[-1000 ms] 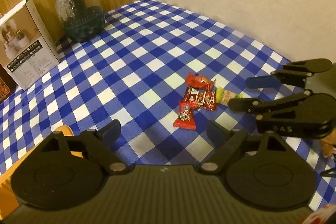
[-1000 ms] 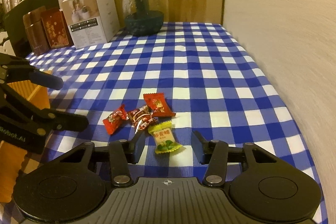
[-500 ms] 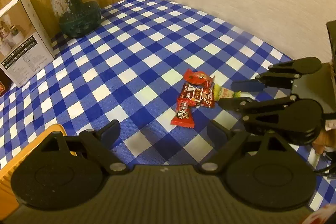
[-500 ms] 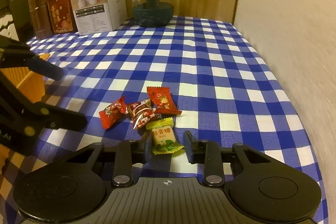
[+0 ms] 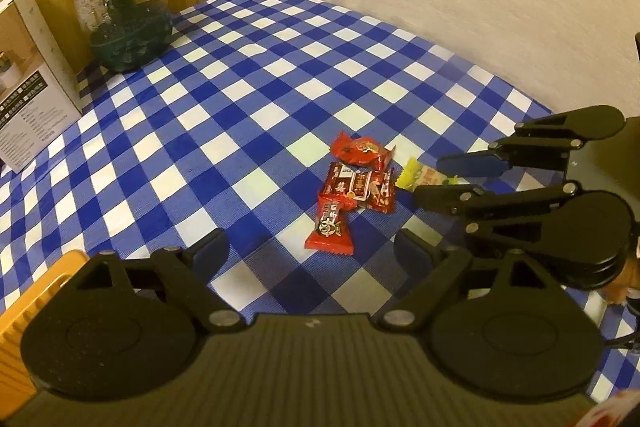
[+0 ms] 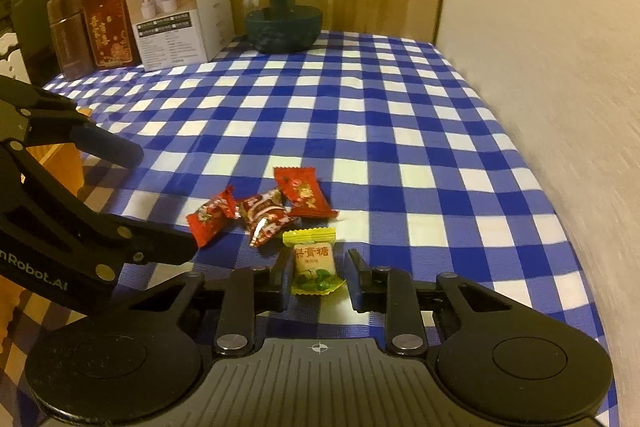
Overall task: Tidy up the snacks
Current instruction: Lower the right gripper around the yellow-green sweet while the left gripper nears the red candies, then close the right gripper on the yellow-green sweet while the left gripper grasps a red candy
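Spread across the whole work surface: blue-and-white checked tablecloth (image 6: 400, 107), bounded by a pale wall on the right.

At the far edge, left to right in the right wrist view:
- brown canister (image 6: 68, 31)
- red carton (image 6: 108, 31)
- white product box (image 6: 180, 23)
- clear jar with dark green base (image 6: 284, 7)

At the lower left of the left wrist view: corner of an orange wooden tray (image 5: 24, 311).

Left gripper (image 5: 312, 249) – jaws wide, nothing between them, held above the cloth just short of the snack cluster.

Right gripper (image 6: 316, 275) – jaws narrow, just been closing, low on the cloth. Between the fingers: yellow-green candy (image 6: 314, 263), lying flat. Left pad at the wrapper's edge; thin gap visible at the right pad, so no firm clamp seen.

Just beyond the yellow-green candy, mid-cloth, in a tight cluster:
- flat red packet (image 6: 304, 193)
- crumpled red-and-silver candy (image 6: 264, 217)
- small red candy (image 6: 210, 221)
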A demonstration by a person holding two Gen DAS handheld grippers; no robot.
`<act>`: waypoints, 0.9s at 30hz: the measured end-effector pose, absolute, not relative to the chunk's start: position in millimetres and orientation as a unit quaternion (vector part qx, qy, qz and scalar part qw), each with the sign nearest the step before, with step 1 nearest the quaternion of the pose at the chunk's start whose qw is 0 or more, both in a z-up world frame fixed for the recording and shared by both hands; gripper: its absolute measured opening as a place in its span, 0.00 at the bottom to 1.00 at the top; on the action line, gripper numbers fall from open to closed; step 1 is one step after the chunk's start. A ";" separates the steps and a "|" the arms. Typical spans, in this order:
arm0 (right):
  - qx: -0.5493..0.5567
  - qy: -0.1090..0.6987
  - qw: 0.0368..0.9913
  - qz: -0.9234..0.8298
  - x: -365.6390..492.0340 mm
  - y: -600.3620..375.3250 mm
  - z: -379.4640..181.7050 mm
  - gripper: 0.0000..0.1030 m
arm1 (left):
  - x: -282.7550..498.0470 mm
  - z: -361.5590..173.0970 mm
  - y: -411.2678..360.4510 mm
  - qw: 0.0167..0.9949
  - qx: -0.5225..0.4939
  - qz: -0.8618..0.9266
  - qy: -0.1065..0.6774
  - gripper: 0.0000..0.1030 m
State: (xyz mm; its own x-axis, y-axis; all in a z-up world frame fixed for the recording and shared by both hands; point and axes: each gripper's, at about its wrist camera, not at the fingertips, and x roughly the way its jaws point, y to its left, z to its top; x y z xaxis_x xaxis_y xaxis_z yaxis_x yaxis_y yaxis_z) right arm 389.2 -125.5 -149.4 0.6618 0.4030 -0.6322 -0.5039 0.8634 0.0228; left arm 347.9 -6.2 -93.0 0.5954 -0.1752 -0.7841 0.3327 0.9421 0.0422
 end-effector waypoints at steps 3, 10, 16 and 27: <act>-0.069 0.328 0.909 0.249 389.7 -130.1 -152.3 0.28 | 350.7 -96.4 -7.2 0.886 0.097 -0.141 0.431 0.86; -0.069 0.316 0.911 0.256 389.1 -129.3 -154.5 0.36 | 354.3 -99.1 -7.4 0.884 0.099 -0.138 0.435 0.85; -0.066 0.310 0.912 0.262 390.1 -131.5 -155.7 0.27 | 354.0 -101.1 -8.6 0.883 0.104 -0.137 0.437 0.85; -0.011 0.323 0.919 0.226 395.9 -149.2 -141.5 0.21 | 364.3 -108.2 -25.3 0.874 0.121 -0.161 0.442 0.70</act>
